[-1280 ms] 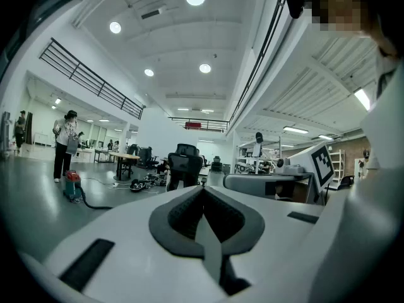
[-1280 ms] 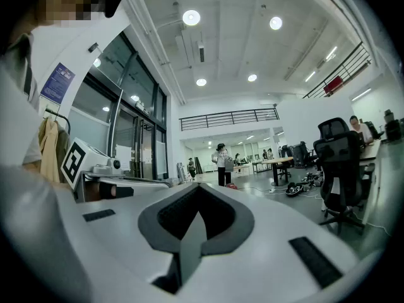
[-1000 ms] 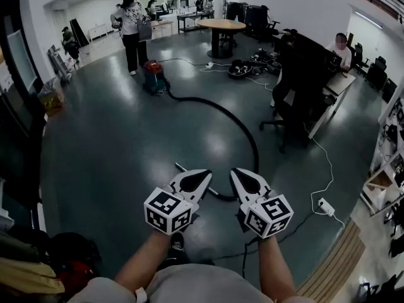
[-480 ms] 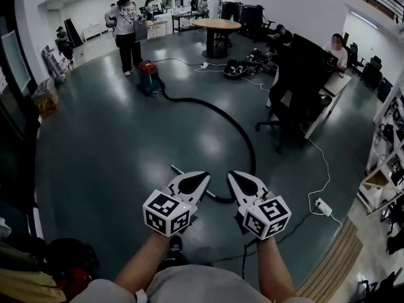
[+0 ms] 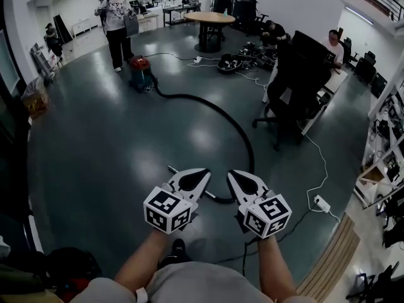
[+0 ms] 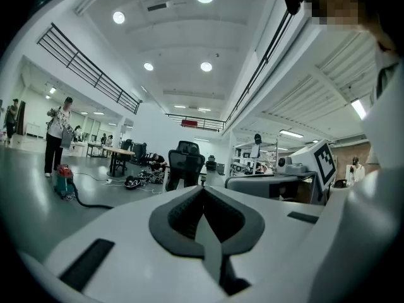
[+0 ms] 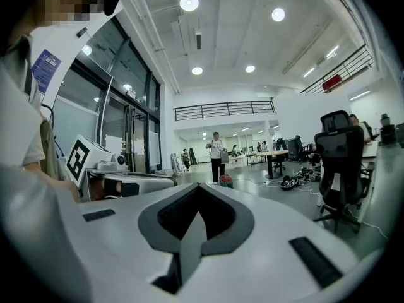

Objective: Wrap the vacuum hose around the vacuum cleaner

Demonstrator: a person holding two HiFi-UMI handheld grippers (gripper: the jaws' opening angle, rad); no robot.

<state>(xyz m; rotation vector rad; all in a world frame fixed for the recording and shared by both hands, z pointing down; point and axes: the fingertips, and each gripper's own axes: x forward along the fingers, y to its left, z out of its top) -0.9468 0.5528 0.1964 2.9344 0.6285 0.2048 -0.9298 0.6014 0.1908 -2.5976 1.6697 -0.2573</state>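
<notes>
Our left gripper (image 5: 199, 175) and right gripper (image 5: 237, 177) are both closed with nothing between the jaws, and sit side by side over the floor (image 5: 113, 144). Just past their tips lies the wand (image 5: 175, 170) end of the vacuum hose (image 5: 252, 160), which curves off to the vacuum cleaner (image 5: 140, 74), well apart from us. We judge wrapping not yet begun. Next we must open the jaws, lower them and take hold of the hose

Head view steeply down; gripper views level; all share distant vacuum cleaner (image 5: 140, 73).
</notes>
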